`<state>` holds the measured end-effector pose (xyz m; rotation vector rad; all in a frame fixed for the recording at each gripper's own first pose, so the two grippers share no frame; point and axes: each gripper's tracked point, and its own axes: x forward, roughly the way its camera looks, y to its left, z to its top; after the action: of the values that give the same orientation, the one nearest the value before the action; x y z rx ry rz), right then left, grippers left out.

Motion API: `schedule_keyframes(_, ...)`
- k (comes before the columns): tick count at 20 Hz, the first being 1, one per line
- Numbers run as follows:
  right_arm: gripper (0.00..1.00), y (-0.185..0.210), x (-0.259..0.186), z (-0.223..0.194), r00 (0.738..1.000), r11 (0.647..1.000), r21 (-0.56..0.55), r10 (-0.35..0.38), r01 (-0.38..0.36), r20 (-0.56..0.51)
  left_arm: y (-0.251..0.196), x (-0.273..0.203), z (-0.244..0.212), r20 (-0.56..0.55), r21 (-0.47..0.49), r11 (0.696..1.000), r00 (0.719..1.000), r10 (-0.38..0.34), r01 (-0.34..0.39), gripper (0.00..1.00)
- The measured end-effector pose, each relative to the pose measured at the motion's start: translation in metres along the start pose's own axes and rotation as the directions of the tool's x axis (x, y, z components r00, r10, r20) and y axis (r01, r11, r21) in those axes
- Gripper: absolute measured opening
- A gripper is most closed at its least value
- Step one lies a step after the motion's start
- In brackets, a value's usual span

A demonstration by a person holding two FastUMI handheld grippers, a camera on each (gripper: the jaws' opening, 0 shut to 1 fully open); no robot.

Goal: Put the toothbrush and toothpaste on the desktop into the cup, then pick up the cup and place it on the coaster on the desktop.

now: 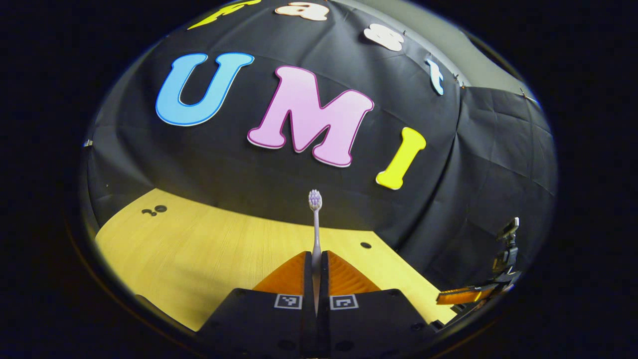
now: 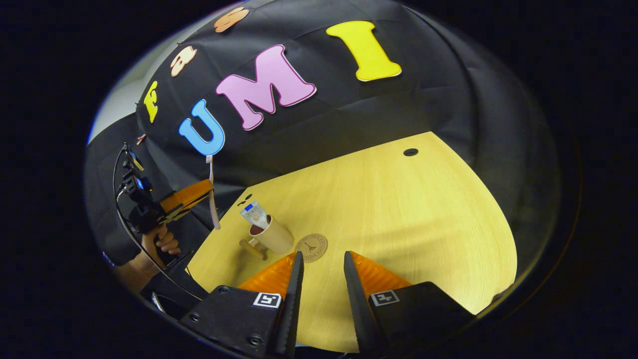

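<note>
In the left gripper view my left gripper (image 1: 316,259) is shut on the handle of a white toothbrush (image 1: 315,224), which stands up above the wooden desktop (image 1: 199,249), bristle head on top. The right gripper view has the same gripper (image 2: 199,192) held by a hand at the far left, above the desk, with the toothbrush (image 2: 212,194) hanging upright. A tan cup (image 2: 272,235) with a handle stands on the desktop (image 2: 398,214), the toothpaste tube (image 2: 255,214) sticking out of it. A round coaster (image 2: 311,247) lies just right of the cup. My right gripper (image 2: 321,264) is open above the desk, close to the coaster.
Small dark holes mark the desktop, one (image 2: 410,152) at the far right and a group (image 1: 154,210) at the far left. Black cloth walls close the booth behind. The other gripper (image 1: 478,293) shows at the right edge of the left gripper view.
</note>
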<state>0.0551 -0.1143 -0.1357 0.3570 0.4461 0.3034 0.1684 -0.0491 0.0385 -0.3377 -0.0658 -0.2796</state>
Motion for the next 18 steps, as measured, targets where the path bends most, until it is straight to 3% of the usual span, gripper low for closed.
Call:
schedule_keyframes(4, 0.5, -0.015, -0.026, -0.01, 0.998, 0.998, 0.012, -0.059, 0.059, -0.014, 0.008, 0.024, -0.005, 0.075, -0.01, 1.0, 0.997, -0.02, 0.021, 0.06)
schedule_keyframes(10, 0.5, -0.042, -0.063, -0.03, 0.988, 0.987, 0.052, -0.147, 0.149, -0.047, 0.021, 0.056, -0.035, 0.082, 0.082, 0.997, 0.997, -0.002, -0.005, 0.06)
schedule_keyframes(18, 0.5, -0.051, -0.074, -0.031, 0.983, 0.983, 0.049, -0.172, 0.175, -0.059, 0.042, 0.064, -0.064, 0.059, 0.075, 0.996, 0.997, 0.053, -0.057, 0.06)
